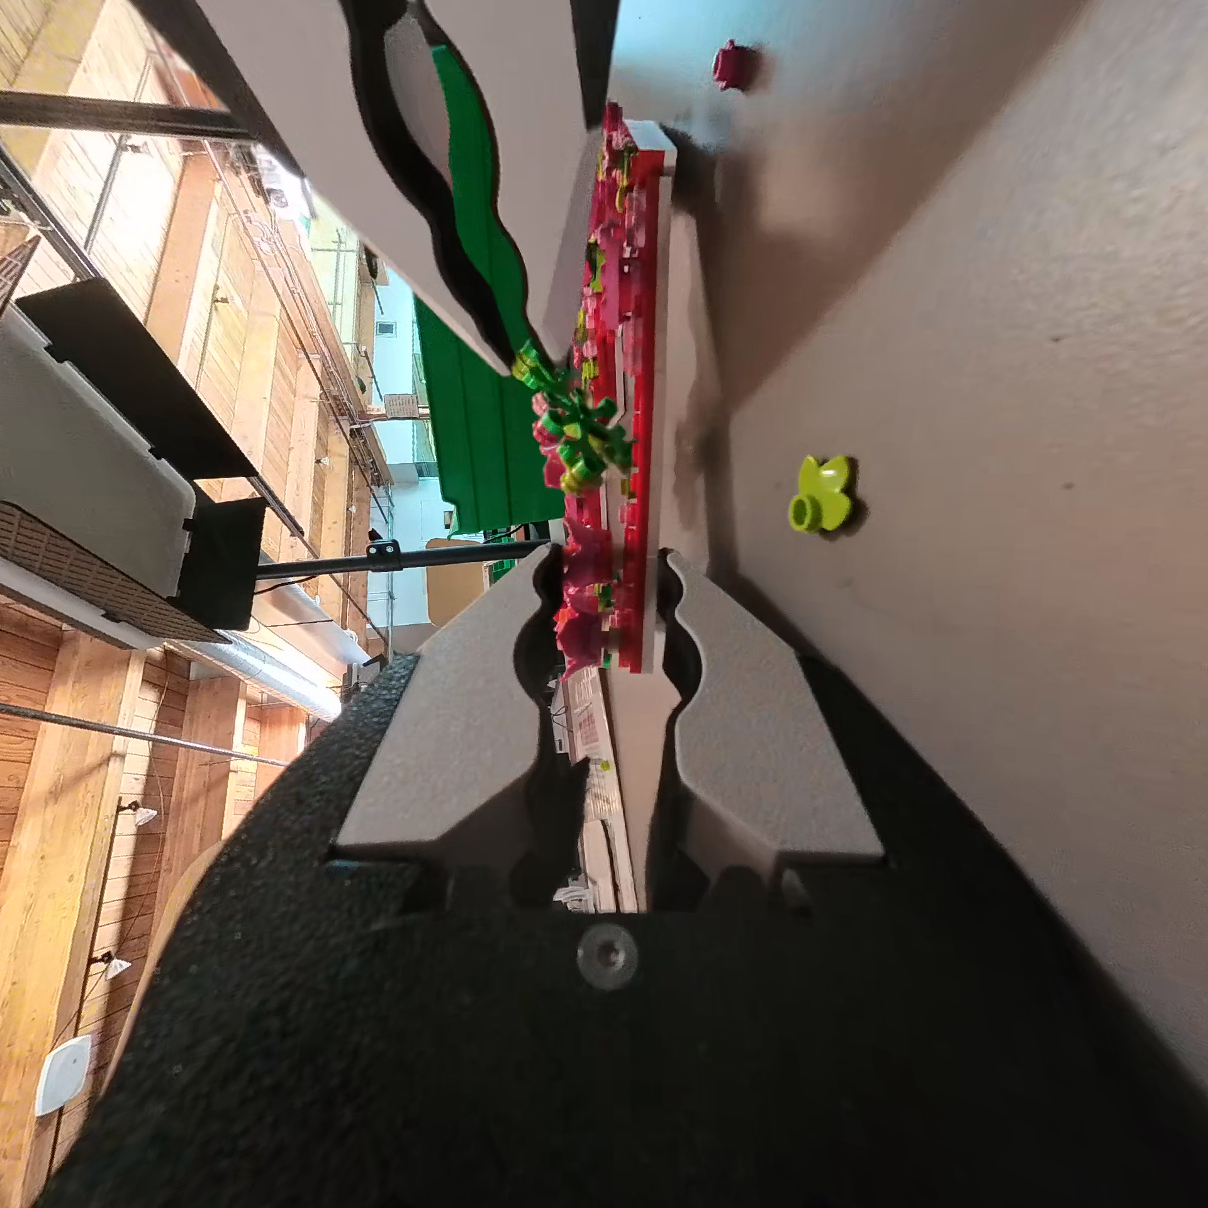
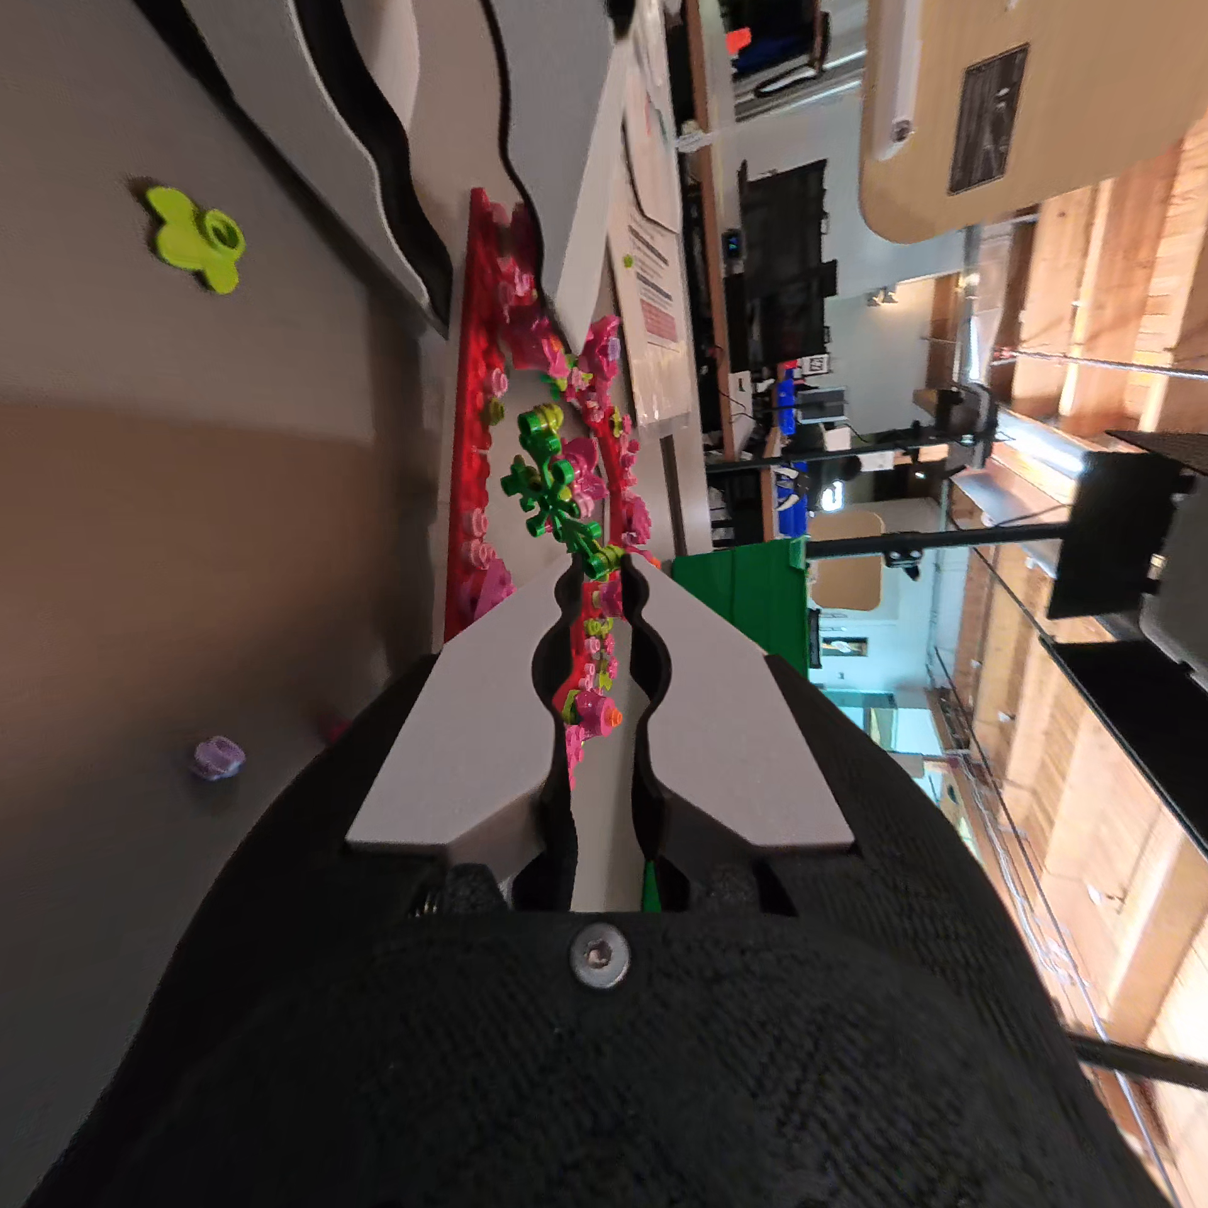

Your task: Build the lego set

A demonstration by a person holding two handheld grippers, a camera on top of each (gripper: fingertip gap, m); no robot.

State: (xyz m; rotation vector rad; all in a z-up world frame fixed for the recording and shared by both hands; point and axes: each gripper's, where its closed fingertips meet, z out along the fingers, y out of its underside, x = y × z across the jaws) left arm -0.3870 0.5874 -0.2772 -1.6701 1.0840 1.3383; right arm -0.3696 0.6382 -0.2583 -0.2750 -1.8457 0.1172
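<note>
Here my left tool (image 1: 611,555) is clamped on the near edge of the red lego plate (image 1: 637,418), one finger on its flowered face and the other on its white-backed underside, holding it on edge above the grey surface (image 1: 980,327). My right tool (image 2: 601,561) is pressed together on the stem of a green plant sprig (image 2: 546,487) with lime buds, which sits right against the pink and magenta flowers (image 2: 591,470) covering the plate. On the surface beside the plate lies a loose lime flower piece (image 1: 823,493); a small dark pink stud (image 1: 732,63) rests farther off, and a lilac stud (image 2: 218,757) shows in the right wrist view. A green bin (image 2: 738,595) stands behind the plate.
</note>
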